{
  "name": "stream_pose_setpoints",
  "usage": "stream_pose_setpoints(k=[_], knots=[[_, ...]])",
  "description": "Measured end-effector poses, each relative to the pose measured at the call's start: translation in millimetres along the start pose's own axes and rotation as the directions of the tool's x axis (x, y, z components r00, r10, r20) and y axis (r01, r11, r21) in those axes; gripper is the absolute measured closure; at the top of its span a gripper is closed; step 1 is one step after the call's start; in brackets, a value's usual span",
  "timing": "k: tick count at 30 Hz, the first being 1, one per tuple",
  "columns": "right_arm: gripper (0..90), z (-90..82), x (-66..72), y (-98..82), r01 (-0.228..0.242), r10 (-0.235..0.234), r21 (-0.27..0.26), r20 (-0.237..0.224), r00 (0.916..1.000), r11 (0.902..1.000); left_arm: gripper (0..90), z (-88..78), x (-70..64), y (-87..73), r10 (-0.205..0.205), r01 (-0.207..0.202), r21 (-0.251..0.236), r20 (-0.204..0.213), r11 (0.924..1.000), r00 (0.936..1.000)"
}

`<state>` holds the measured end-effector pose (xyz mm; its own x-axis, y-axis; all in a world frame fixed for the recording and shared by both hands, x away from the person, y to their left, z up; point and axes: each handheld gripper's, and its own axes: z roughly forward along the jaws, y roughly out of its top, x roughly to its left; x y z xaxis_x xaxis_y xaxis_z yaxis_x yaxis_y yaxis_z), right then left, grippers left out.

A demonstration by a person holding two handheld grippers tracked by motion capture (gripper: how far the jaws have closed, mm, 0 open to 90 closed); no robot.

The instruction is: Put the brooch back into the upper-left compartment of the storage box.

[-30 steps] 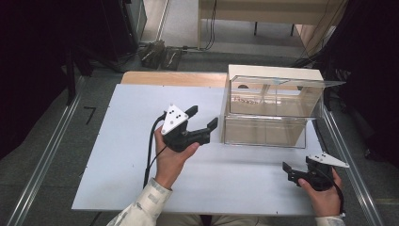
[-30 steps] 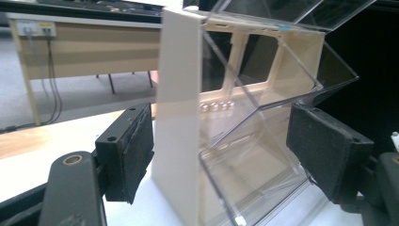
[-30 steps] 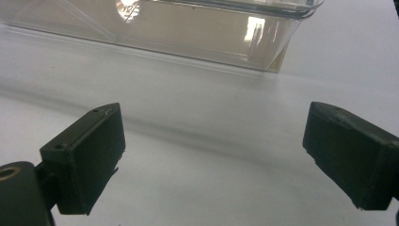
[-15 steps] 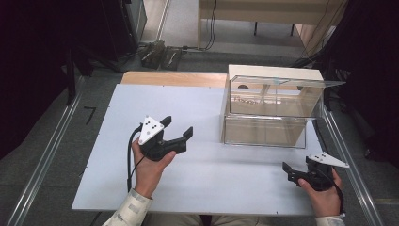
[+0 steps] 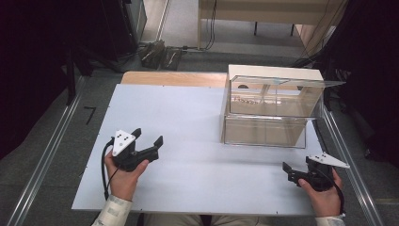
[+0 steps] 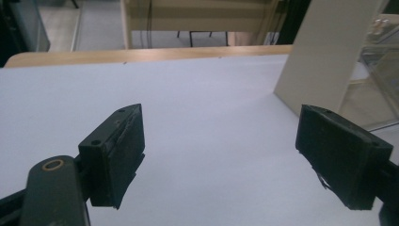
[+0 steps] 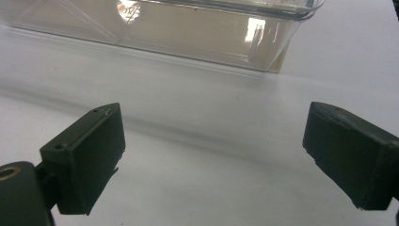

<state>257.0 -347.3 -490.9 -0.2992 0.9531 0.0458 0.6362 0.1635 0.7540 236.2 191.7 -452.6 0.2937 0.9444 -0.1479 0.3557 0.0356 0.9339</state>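
The left tongs [image 5: 147, 138] have been drawn back from the clear box [image 5: 270, 110] toward the worktop's [image 5: 188, 117] near left part, where they are now held well apart from it, their jaws spread wide with nothing between after just opening further. The right tongs [image 5: 288, 172] are kept unmoved at the near right corner, jaws wide and empty. The box is seen unshifted at the far right.

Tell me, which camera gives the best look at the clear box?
The high view: it shows the whole clear box standing at the far right of the table, with its lid raised. The right gripper view catches just a low stretch of its wall; the left gripper view shows a sliver at its right edge.
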Motion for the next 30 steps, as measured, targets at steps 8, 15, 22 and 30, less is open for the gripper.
stream_pose_setpoints(k=[8,15,22,30], knots=[[4.7,-0.5,0.0,-0.1,-0.002,0.002,-0.003,0.002,1.0,1.0,16.4,-17.1,24.6,-12.8,-0.009,0.011,0.026,-0.073,0.9996,0.9973],[4.7,-1.1,-0.1,-0.2,0.0,0.0,0.0,0.0,1.0,1.0,15.5,-27.6,43.3,-27.5,-0.038,0.047,0.072,-0.117,0.9963,0.9924],[4.7,-1.6,-0.2,-0.5,0.004,-0.004,-0.004,0.002,1.0,1.0,15.5,-32.6,56.0,-38.2,-0.034,0.052,0.104,-0.168,0.9933,0.9852],[4.7,-1.6,-1.4,-1.7,-0.001,0.001,-0.002,0.007,1.0,1.0,15.2,-38.1,72.8,-49.6,-0.028,0.061,0.147,-0.22,0.9872,0.9751]])
